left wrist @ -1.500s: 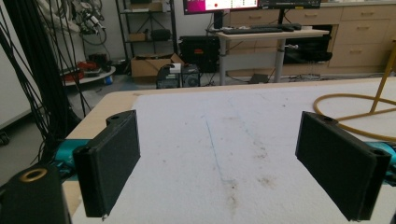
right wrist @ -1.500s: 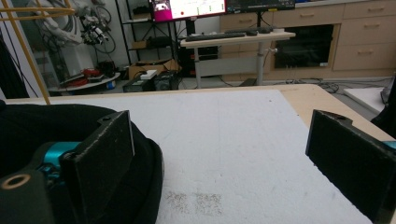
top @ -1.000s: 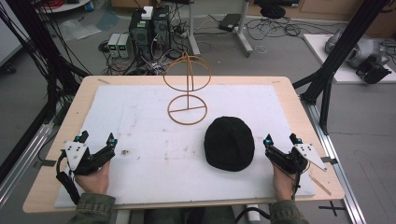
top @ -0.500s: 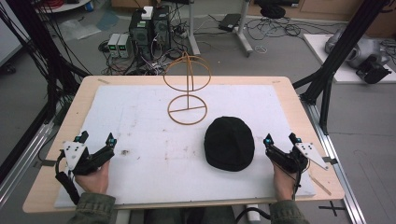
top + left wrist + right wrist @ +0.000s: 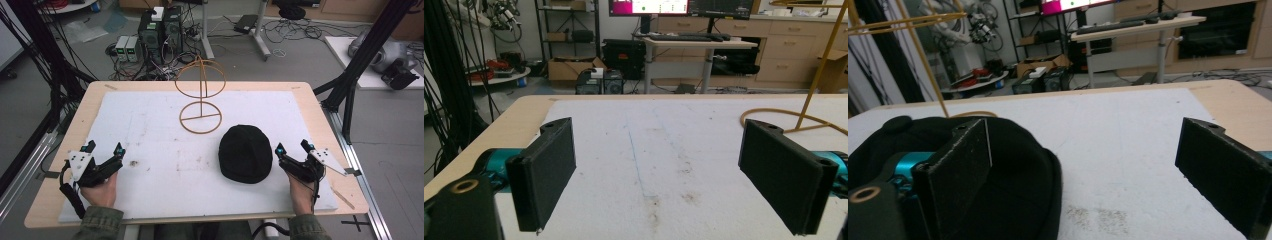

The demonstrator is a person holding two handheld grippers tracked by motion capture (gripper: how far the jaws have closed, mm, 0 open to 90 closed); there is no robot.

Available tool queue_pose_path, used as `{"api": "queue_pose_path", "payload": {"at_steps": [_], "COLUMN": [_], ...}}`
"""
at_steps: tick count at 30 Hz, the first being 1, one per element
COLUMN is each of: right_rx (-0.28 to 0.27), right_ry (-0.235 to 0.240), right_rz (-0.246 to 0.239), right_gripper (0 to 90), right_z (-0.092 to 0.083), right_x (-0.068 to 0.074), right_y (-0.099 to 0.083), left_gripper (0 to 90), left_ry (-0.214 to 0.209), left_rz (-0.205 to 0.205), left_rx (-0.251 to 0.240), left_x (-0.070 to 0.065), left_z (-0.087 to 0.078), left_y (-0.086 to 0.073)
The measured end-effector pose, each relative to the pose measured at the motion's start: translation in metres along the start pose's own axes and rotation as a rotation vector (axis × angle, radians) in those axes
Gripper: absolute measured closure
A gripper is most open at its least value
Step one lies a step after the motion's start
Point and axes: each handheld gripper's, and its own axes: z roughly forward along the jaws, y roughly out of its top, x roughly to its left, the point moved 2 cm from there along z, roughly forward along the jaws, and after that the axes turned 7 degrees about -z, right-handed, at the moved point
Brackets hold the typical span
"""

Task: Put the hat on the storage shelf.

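A black knit beanie [image 5: 246, 153] lies flat on the white mat [image 5: 150, 130], right of centre. Behind it stands a wooden hat stand [image 5: 200, 95] with a ring base and a hoop top. My right gripper [image 5: 292, 148] rests open at the mat's near right, just right of the beanie; in the right gripper view the beanie [image 5: 1013, 165] lies behind the left jaw, and nothing is between the jaws of the gripper [image 5: 1093, 175]. My left gripper [image 5: 105, 148] rests open at the near left, its jaws [image 5: 659, 175] spread wide over bare mat, with the stand's base [image 5: 794, 122] ahead on the right.
The wooden table [image 5: 75, 125] rims the mat on all sides. Small dark stains [image 5: 134, 162] mark the mat near the left gripper. Beyond the far edge are computer boxes [image 5: 160, 25] and cables on the floor. A black frame post [image 5: 350, 95] stands at the table's right.
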Motion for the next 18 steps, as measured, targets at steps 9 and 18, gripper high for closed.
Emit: {"api": "queue_pose_path", "payload": {"at_steps": [9,18], "right_rx": [0.015,0.016], "right_ry": [0.073,0.125], "right_rz": [-0.004,-0.013], "right_gripper": [6.8,6.8], "right_z": [0.004,0.006], "right_x": [0.011,0.023], "right_y": [0.003,0.006], "left_gripper": [16.1,16.2], "left_ry": [0.001,0.0], "left_rz": [-0.003,-0.018], "left_rx": [0.013,0.018], "left_x": [0.001,0.003], "left_z": [0.001,0.002], "left_y": [-0.001,-0.001]}}
